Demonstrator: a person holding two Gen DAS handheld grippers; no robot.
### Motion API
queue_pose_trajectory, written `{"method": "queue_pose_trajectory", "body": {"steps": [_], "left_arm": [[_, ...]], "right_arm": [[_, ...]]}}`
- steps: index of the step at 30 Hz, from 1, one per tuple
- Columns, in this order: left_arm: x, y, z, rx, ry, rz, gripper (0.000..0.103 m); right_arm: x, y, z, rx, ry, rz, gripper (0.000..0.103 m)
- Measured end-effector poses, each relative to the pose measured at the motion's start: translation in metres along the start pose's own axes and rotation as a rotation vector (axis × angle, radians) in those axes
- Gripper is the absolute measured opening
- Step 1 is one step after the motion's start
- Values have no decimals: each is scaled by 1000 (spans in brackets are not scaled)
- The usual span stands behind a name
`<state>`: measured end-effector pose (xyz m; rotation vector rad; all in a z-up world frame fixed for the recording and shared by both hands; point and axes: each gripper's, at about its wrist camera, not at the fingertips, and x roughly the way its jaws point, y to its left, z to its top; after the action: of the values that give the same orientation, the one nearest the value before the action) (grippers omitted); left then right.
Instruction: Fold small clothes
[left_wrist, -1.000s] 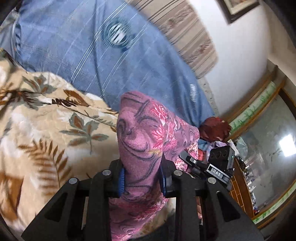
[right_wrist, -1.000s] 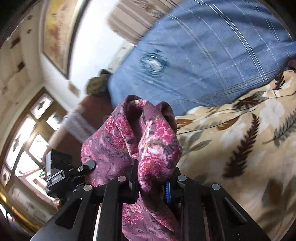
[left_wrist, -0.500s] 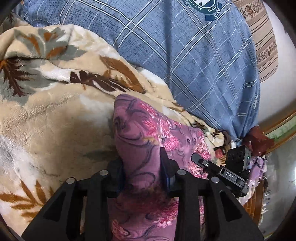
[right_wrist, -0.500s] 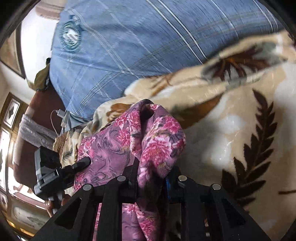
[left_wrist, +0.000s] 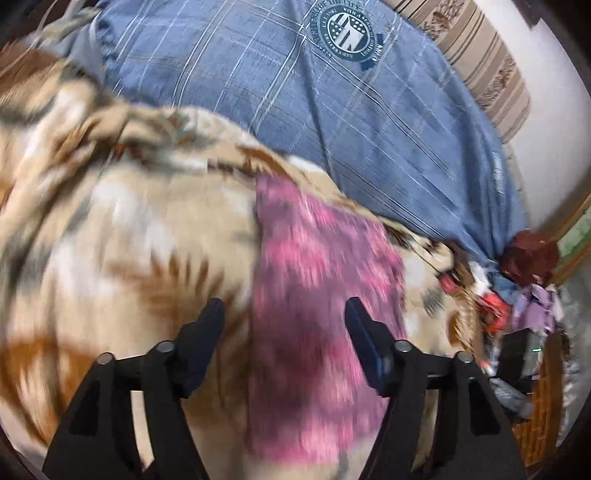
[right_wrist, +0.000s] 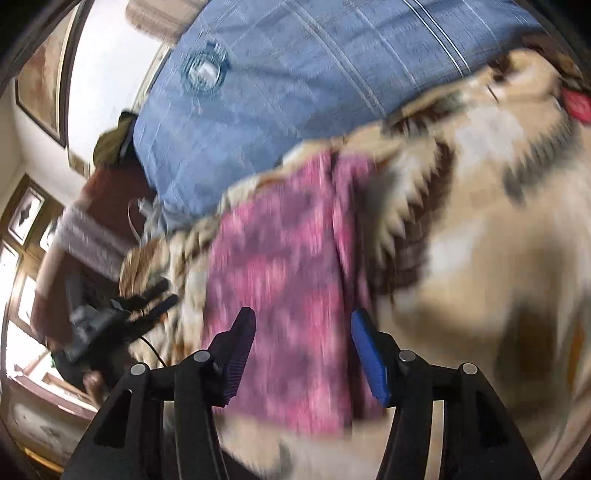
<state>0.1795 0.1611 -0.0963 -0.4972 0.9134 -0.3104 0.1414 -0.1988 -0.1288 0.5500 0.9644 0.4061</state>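
Garment: we've got the pink-and-purple floral cloth (left_wrist: 317, 295) lying down on the leaf-print blanket (left_wrist: 122, 236), spread out fairly flat, with its far edge close to the blue checked sheet (left_wrist: 332, 122). Both views are pretty smeared, so we can't make out folds or seams.

Left gripper: the left gripper (left_wrist: 284, 314) has its jaws standing well apart, and they've just been opening. The cloth sits in the gap between them, nearer the right finger, but the pads aren't pressing on it.

Right gripper: same story for the right gripper (right_wrist: 303, 326), jaws apart and just opened up. The cloth (right_wrist: 288, 269) lies under and between the fingers, with no pinch on it that we can see. The blue pad (right_wrist: 369, 358) on the right finger stands clear of the fabric.

Other gripper in view: from the right wrist we can see a dark blurry gripper shape (right_wrist: 122, 314) off to the left at the cloth's edge.

Bedding: blue sheet has a round crest logo (left_wrist: 347, 35) printed on it, and it runs behind the blanket.

Clutter: a dark red thing (left_wrist: 528, 258) sits past the sheet's corner, too blurry for us to name.
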Motion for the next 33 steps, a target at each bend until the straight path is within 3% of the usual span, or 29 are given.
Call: {"method": "queue_pose_trajectory", "body": {"steps": [2,4,7,9,13,14,15,17,19,25,29,31,33], "left_arm": [[-2,12,-26,-29,13,-1,71],[5,28,-46,-113,62,-56,71],[14,40,-60,-201,89,-157,71],[15,31,-63,-159,89,-143,71],[32,16,-72,-73,154,-107,71],[37,15,-75,-67,170,-89,56],[38,11,-78,-57,172,-73,46],[30,8,-78,-38,153,-59,17],[20,6,-80,-27,121,-44,16],[31,5,-87,3,117,42,16],[23,4,-91,12,97,74,33],[14,4,-92,2,84,54,35],[3,4,-93,-6,44,25,46]], "right_arm": [[7,-5,-18,13,21,-1,56],[14,-13,-23,49,33,11,52],[21,-15,-20,73,43,18,36],[21,-18,-21,75,42,8,21],[24,-22,-30,61,59,0,8],[23,-22,-30,57,60,5,7],[21,-18,-31,46,51,3,7],[9,-12,-30,27,20,-12,7],[1,-8,-28,13,0,-42,6],[25,-23,-33,46,54,-69,6],[16,-19,-34,27,45,-85,9],[7,-23,-37,60,28,-55,16],[-5,-25,-39,66,-4,-48,42]]}}
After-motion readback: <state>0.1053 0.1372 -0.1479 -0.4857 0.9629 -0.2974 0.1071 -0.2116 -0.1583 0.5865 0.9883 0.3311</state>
